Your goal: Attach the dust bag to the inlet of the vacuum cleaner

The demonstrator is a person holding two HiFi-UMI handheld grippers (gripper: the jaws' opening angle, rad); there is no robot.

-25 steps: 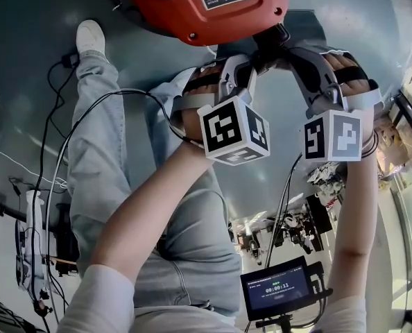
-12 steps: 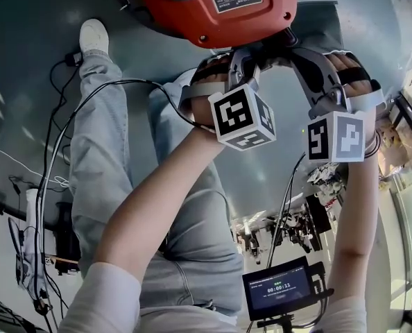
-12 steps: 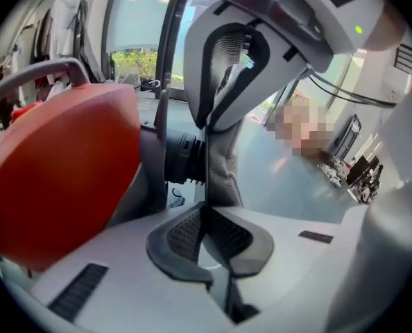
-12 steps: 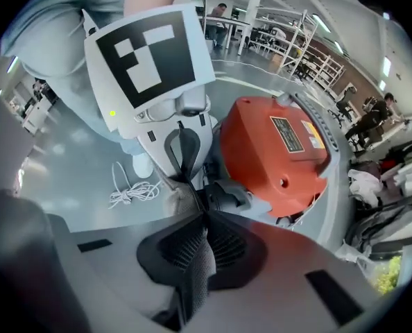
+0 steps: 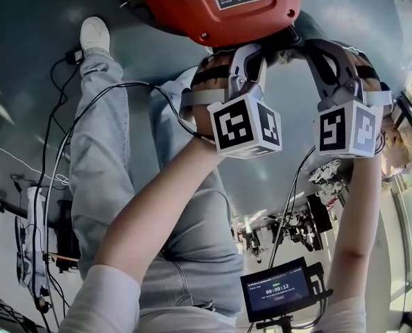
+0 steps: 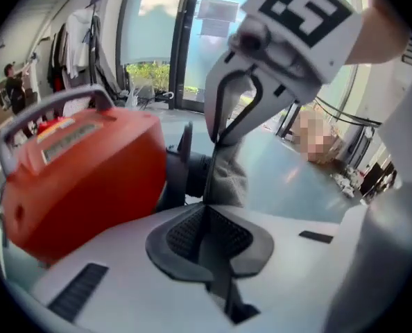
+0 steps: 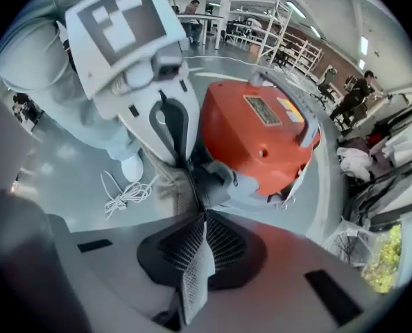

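Head view: you are holding both grippers against the red vacuum cleaner [image 5: 220,5], which is sitting on the floor at 12 o'clock.
Left gripper [image 6: 207,217]: you are clamping its jaws together on a thin edge of the grey dust bag [image 6: 228,179].
Right gripper [image 7: 204,220]: you are pinching a mesh-textured fold of the bag between closed jaws, pointing steeply down.
Dust bag: it is stretching between your two grippers, just beside the dark inlet [image 6: 192,175] on the cleaner's 6 o'clock side.
Leg: your light trouser leg is reaching toward 10 o'clock, ending in a white shoe [image 5: 93,35].
Cable [image 5: 60,179]: it is trailing across the floor around 9 o'clock.
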